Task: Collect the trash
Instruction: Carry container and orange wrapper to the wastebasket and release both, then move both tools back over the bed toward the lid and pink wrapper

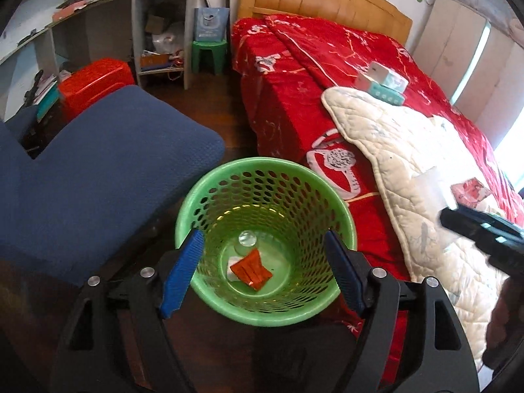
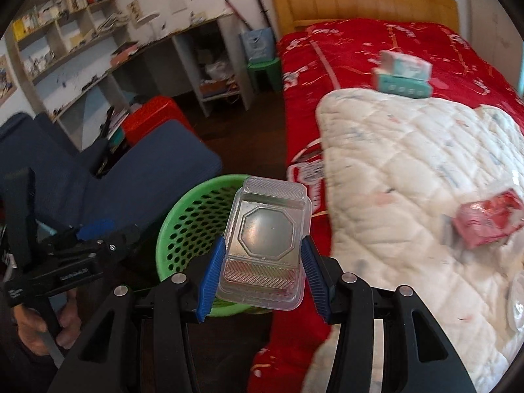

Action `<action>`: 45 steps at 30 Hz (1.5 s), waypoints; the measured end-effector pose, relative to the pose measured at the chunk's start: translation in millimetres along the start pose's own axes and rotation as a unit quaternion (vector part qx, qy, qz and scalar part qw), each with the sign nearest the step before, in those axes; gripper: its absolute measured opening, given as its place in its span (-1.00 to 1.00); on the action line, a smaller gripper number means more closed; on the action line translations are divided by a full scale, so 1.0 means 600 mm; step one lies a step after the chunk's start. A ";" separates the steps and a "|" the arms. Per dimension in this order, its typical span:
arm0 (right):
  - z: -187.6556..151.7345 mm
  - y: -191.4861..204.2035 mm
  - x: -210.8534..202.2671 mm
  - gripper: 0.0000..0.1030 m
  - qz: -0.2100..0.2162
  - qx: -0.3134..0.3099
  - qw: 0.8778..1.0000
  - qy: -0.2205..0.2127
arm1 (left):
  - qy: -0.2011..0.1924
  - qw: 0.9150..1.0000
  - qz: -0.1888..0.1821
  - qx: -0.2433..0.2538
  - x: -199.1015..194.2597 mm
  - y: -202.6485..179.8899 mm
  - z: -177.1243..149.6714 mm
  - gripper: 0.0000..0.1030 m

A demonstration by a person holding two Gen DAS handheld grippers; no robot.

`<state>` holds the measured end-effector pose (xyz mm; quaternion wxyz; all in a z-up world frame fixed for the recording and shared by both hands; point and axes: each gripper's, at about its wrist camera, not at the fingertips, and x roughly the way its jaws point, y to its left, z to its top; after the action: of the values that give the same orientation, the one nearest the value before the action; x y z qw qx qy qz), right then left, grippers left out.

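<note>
Now the left gripper (image 1: 262,271) hangs wide open over the green basket (image 1: 203,203), while the right gripper (image 2: 262,275) clamps a clear plastic tray (image 2: 267,239) beside the bed (image 2: 360,49).

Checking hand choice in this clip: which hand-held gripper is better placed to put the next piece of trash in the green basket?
Right. The right hand-held gripper already clamps the clear plastic tray beside the green basket. The left hand-held gripper is open and empty above it.

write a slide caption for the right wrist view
Right gripper carries a clear plastic tray toward the green basket beside the red bed.
</note>
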<state>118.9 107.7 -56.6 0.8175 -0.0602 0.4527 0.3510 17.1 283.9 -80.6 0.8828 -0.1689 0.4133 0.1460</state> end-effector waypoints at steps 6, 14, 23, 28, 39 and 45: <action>0.000 0.044 0.062 -0.04 0.029 -0.007 0.999 0.030 | -0.008 1.000 0.005 -0.010 -0.015 0.019 -0.003 0.45; -0.007 0.066 0.076 0.21 0.041 -0.008 0.999 0.030 | -0.011 1.000 0.005 -0.022 -0.021 0.033 -0.004 0.45; -0.029 0.004 0.005 0.38 -0.005 -0.003 1.000 0.001 | -0.008 1.000 -0.009 0.001 -0.016 -0.015 -0.001 0.45; -0.047 -0.059 -0.054 0.46 -0.035 0.018 0.999 -0.020 | -0.003 0.999 -0.030 0.031 -0.007 -0.075 0.000 0.45; -0.104 -0.208 -0.171 0.56 -0.123 0.079 0.988 -0.050 | 0.013 0.990 -0.088 0.107 0.016 -0.226 0.000 0.45; -0.137 -0.298 -0.226 0.57 -0.168 0.122 0.976 -0.062 | 0.021 0.983 -0.118 0.139 0.027 -0.300 -0.002 0.45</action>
<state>127.3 -130.2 -37.7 0.8925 -0.0132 0.4240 0.1534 97.8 123.5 -62.1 0.8998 -0.0955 0.4251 -0.0213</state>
